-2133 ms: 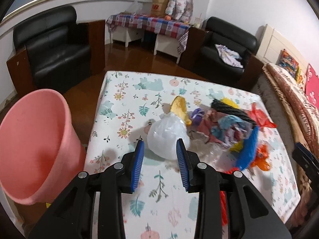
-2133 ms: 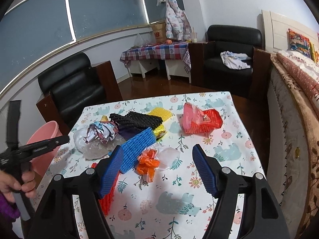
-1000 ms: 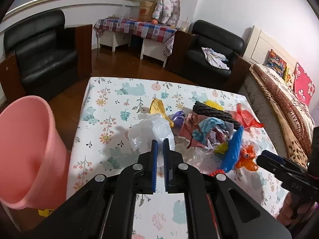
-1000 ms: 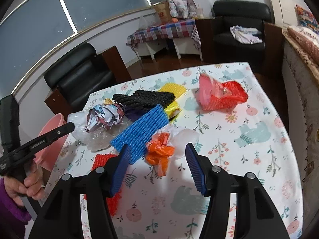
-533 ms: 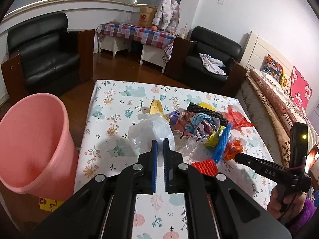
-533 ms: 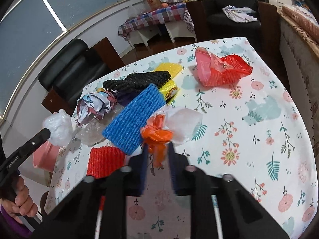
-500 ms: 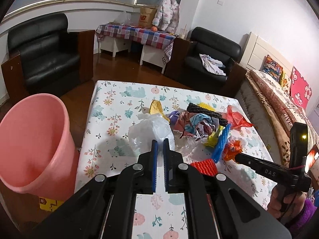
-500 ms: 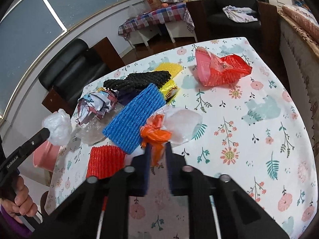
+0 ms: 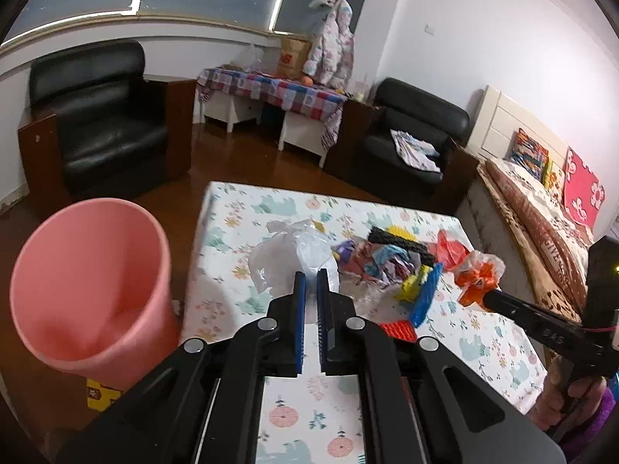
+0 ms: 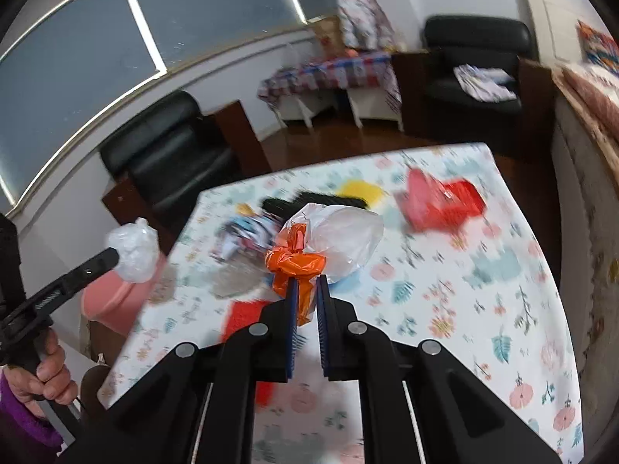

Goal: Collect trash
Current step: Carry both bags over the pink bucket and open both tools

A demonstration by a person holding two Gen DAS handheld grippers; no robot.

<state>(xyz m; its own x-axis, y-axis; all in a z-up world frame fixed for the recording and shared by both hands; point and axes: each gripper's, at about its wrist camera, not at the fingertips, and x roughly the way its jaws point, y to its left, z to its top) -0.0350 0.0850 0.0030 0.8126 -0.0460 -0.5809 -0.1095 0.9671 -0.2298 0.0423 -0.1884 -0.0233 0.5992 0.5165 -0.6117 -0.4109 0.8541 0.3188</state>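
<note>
Two grippers, two catches: your left gripper (image 9: 311, 284) is clamped on a crumpled clear plastic bag (image 9: 292, 259), held up off the flowered tabletop (image 9: 232, 286) with the bag bulging just beyond the blue pads. Your right gripper (image 10: 306, 290) has just been closing and now pinches the orange-and-clear plastic wrapper (image 10: 309, 255), its orange twist caught between the pads and its clear part billowing above them, clear of the cloth.

In the left wrist view that right gripper (image 9: 479, 294) reaches in from the right edge, the wrapper at its tip and your hand (image 9: 568, 390) in a purple sleeve on the handle. In the right wrist view the left gripper (image 10: 112, 257) comes in from the left with the bag at its tip, hanging over the pink bin.

The pink bin (image 9: 89, 290) stands on the floor just beside the tabletop's left edge, its mouth tilted toward you.

The rest of the trash lies in a heap (image 9: 387, 263) on the tabletop: crumpled printed paper, a black mesh piece, a blue mesh strip (image 9: 425, 301), a yellow scrap, a red mesh piece (image 9: 398, 326) nearer you, and a red plastic bag (image 10: 441, 197) apart on the far right. The right wrist view is blurred.
</note>
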